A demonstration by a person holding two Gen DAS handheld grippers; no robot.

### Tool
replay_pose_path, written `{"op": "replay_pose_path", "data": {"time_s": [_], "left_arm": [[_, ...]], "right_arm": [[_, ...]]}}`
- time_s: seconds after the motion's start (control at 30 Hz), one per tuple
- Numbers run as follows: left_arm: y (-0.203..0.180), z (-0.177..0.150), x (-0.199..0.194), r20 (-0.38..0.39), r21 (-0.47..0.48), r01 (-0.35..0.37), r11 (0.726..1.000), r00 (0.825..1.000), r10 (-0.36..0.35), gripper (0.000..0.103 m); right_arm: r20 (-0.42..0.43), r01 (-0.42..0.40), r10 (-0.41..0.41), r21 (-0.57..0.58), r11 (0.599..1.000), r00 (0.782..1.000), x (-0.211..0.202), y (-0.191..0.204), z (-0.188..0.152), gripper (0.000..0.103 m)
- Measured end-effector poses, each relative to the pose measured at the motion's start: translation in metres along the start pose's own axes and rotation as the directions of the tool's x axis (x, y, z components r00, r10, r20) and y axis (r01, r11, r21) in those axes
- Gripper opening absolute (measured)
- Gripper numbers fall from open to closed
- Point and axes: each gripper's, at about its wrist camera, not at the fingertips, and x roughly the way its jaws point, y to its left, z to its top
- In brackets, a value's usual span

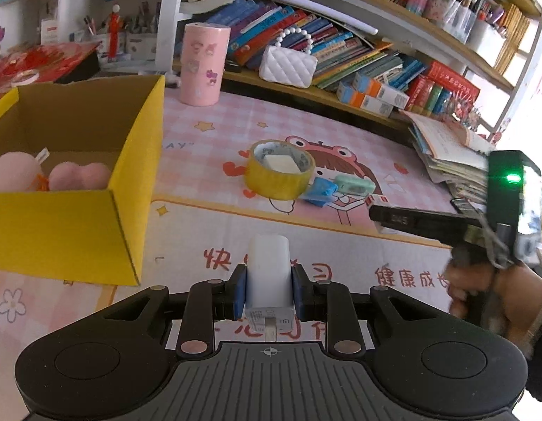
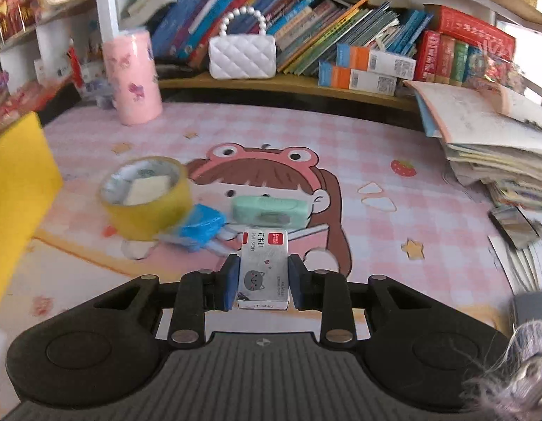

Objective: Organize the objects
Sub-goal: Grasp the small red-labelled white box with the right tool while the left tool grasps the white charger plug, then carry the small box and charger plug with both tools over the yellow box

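My left gripper is shut on a white charger plug, held above the pink mat. My right gripper is shut on a small staple box with a cat picture; it also shows at the right of the left wrist view. A yellow cardboard box at the left holds two pink plush items. On the mat lie a yellow tape roll with a pale block inside, a blue crumpled item and a mint green eraser case.
A pink cylinder stands at the back of the mat. A white quilted purse and rows of books sit on the shelf behind. A stack of open books lies at the right.
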Motion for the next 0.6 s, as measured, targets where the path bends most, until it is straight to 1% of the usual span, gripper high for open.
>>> {"op": "replay_pose_path", "data": {"time_s": [0.2,0.3,0.4,0.5,0.6], "left_arm": [[0.013,-0.008,-0.014,0.029,0.018,0.027,0.999,0.999,-0.028,0.024],[0.022,-0.012,-0.023,0.041,0.015,0.042,0.999,0.998,-0.043,0.024],[0.034,-0.017,-0.034,0.053,0.011,0.049,0.999,0.997,-0.049,0.024],[0.051,-0.022,-0.048,0.067,0.000,0.049,0.999,0.997,-0.049,0.024],[0.069,-0.030,-0.065,0.078,-0.003,0.028,1.000,0.997,-0.028,0.024]], "right_arm": [[0.008,-0.014,0.014,0.039,0.999,1.000,-0.063,0.034,-0.022,0.028],[0.012,-0.021,0.021,0.032,0.999,1.000,-0.090,0.052,-0.035,0.028],[0.007,-0.039,0.039,0.023,0.999,0.999,-0.109,0.071,-0.047,0.028],[-0.012,-0.073,0.073,-0.002,0.997,0.997,-0.118,0.097,-0.057,0.028],[-0.024,-0.105,0.104,-0.034,0.994,0.994,-0.125,0.126,-0.064,0.028]]}}
